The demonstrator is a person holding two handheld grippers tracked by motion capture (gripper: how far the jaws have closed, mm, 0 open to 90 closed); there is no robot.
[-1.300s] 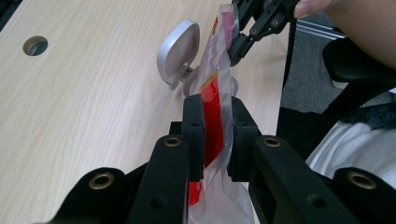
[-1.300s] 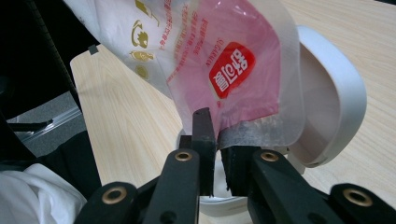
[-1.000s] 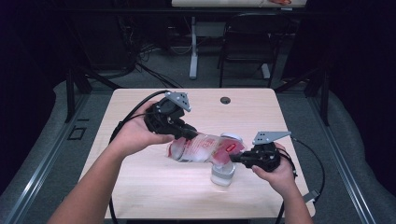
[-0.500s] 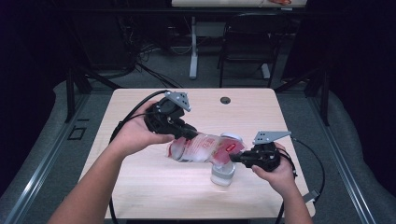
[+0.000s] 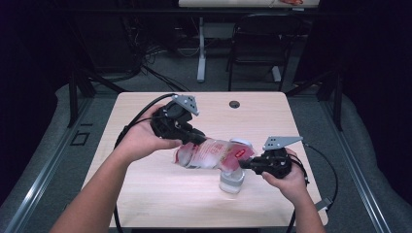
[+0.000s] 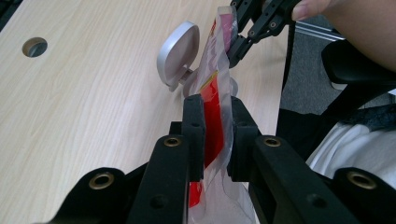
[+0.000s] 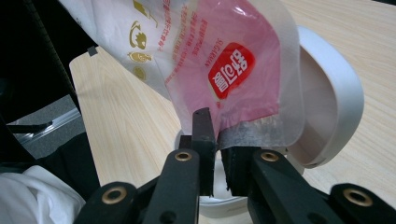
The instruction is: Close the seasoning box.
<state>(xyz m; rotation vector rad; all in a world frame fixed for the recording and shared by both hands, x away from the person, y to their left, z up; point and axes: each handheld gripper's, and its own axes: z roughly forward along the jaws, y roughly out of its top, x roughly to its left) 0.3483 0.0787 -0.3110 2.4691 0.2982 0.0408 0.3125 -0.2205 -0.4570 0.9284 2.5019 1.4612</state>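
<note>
A clear plastic bag [image 5: 214, 154] with red and pink printing is stretched in the air between the two tools, just above the wooden counter [image 5: 145, 189]. The left tool [image 5: 194, 137] is clamped on one end of the bag; in the left gripper view its jaws are nearly closed, with the thin plastic and a red strip pinched between them [image 6: 215, 126]. The right tool [image 5: 244, 165] grips the opposite end, its jaws pressed together on the bag's sealed edge [image 7: 217, 140]. Below the bag, near the right tool, a clear container [image 5: 231, 179] stands on the counter with its round white hinged lid [image 7: 334, 107] flipped open. The bag's right end hangs right over the container's mouth. A small round hole [image 5: 234, 104] sits near the counter's far edge.
</note>
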